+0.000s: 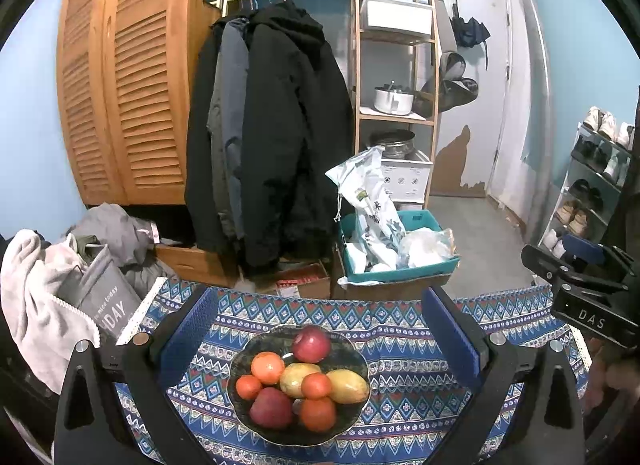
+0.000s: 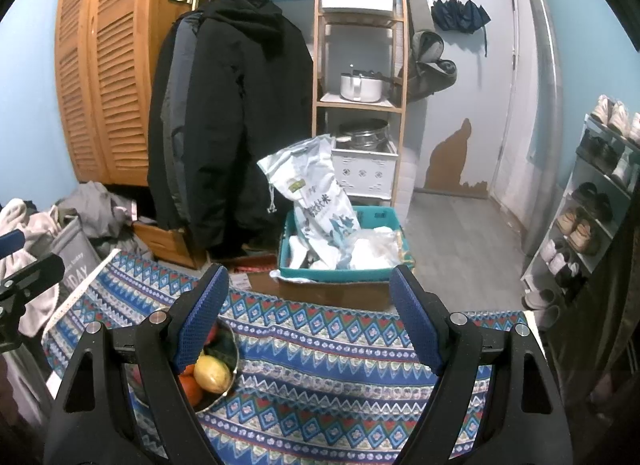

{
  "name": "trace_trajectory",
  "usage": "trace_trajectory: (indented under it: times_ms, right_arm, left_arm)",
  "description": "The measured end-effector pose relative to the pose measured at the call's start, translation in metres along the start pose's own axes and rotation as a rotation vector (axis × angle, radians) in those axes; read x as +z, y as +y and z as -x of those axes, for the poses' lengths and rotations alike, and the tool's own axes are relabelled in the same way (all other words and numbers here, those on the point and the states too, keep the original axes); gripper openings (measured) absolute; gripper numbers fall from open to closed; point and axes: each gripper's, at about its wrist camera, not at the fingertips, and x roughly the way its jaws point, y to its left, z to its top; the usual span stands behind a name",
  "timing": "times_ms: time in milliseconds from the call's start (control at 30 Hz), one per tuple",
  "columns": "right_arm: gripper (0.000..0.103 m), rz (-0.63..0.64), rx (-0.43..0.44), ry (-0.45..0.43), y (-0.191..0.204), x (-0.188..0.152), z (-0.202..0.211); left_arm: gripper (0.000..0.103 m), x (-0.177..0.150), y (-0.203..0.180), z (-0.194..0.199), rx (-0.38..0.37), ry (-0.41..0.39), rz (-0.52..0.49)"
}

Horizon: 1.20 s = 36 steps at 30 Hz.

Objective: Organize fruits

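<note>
A dark glass bowl (image 1: 352, 349) sits on the patterned blue tablecloth (image 1: 400, 329), filled with red apples (image 1: 311, 344), orange tangerines (image 1: 267, 368) and yellow-green mangoes (image 1: 347, 386). My left gripper (image 1: 320, 297) hovers over the bowl, open, its blue pads wide apart with nothing between them. In the right wrist view the bowl (image 2: 230, 345) lies at the lower left, partly hidden behind the left finger, with a mango (image 2: 212, 375) showing. My right gripper (image 2: 308, 273) is open over bare cloth (image 2: 340, 365), to the right of the bowl. The right gripper's body (image 1: 588, 293) shows at the left view's right edge.
Beyond the table's far edge stand a teal bin (image 1: 400, 261) with bags on a cardboard box, hanging dark coats (image 1: 280, 125), a wooden shelf (image 1: 394, 77) with pots, a louvred wardrobe (image 1: 132, 77) and a shoe rack (image 1: 592, 185). Piled laundry (image 1: 60, 273) lies left of the table.
</note>
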Motion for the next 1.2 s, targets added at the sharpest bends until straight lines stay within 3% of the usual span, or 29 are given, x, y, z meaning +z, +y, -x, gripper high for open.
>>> trace_trajectory:
  times_ms: [1200]
  right_arm:
    - [0.082, -0.003, -0.003, 0.004, -0.0088, -0.0022, 0.0008]
  left_arm:
    - [0.102, -0.0052, 0.0014, -0.0037, -0.006, 0.010, -0.005]
